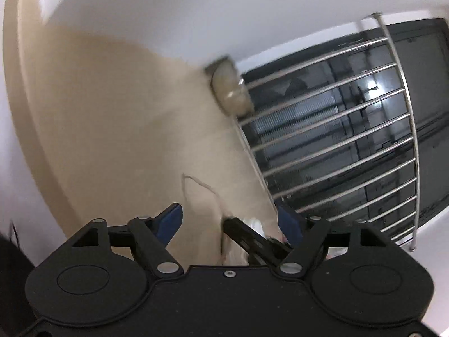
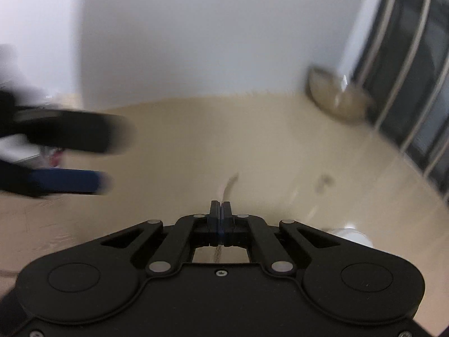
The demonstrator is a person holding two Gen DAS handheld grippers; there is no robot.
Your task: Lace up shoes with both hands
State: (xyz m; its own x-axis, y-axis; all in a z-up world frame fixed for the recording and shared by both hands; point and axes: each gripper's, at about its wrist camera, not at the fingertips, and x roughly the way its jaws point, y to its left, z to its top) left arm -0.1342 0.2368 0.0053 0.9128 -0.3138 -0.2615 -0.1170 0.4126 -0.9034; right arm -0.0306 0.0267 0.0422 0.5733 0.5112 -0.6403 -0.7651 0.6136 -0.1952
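Note:
My left gripper (image 1: 230, 219) is open over the beige table, its blue-padded fingers (image 1: 169, 220) wide apart. A thin pale shoelace (image 1: 202, 185) loops up between them, and a black part of the other gripper (image 1: 247, 236) reaches in there. A bit of white shoe (image 1: 254, 221) shows low behind it. My right gripper (image 2: 220, 210) is shut on the shoelace (image 2: 228, 185), whose blurred end sticks out past the fingertips. The left gripper (image 2: 70, 154) shows blurred at the left of the right wrist view. The shoe is mostly hidden.
A beige table (image 1: 112, 112) meets a white wall (image 1: 196, 8). A metal wire rack (image 1: 350, 129) stands before a dark window at the right. A grey-beige rounded object (image 1: 230, 90) lies at the wall; it also shows in the right wrist view (image 2: 334, 98).

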